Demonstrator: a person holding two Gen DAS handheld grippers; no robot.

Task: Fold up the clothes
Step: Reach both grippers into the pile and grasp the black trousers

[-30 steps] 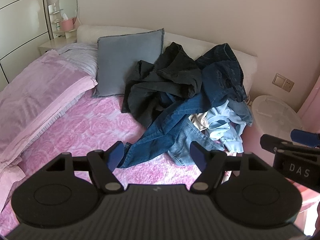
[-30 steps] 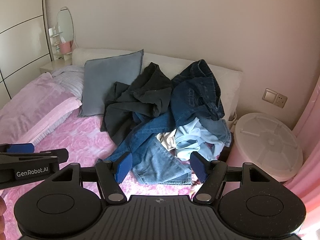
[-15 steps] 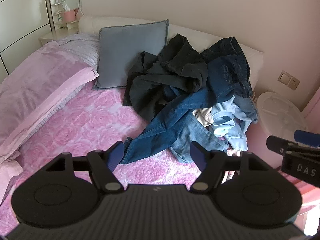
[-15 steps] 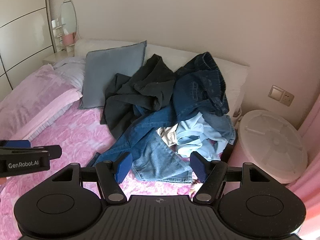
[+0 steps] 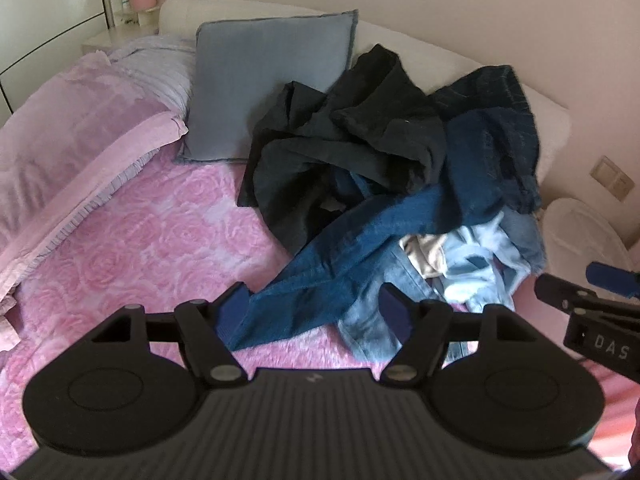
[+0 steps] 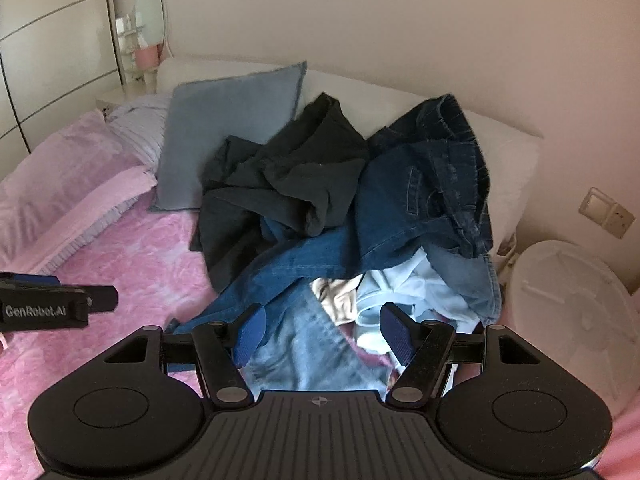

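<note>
Both tools hang wide and empty over the pink bed point(image 5: 132, 240): left tool point(image 5: 314, 314), right tool point(image 6: 322, 330). The clothes pile point(image 6: 352, 220) sits against the headboard. Best to take the dark jeans' leg point(image 5: 320, 276) by its hem and draw it free.

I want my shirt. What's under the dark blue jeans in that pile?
Under the dark blue jeans peek a light blue garment, a beige cloth and lighter jeans. Anything deeper in the pile is covered.
</note>
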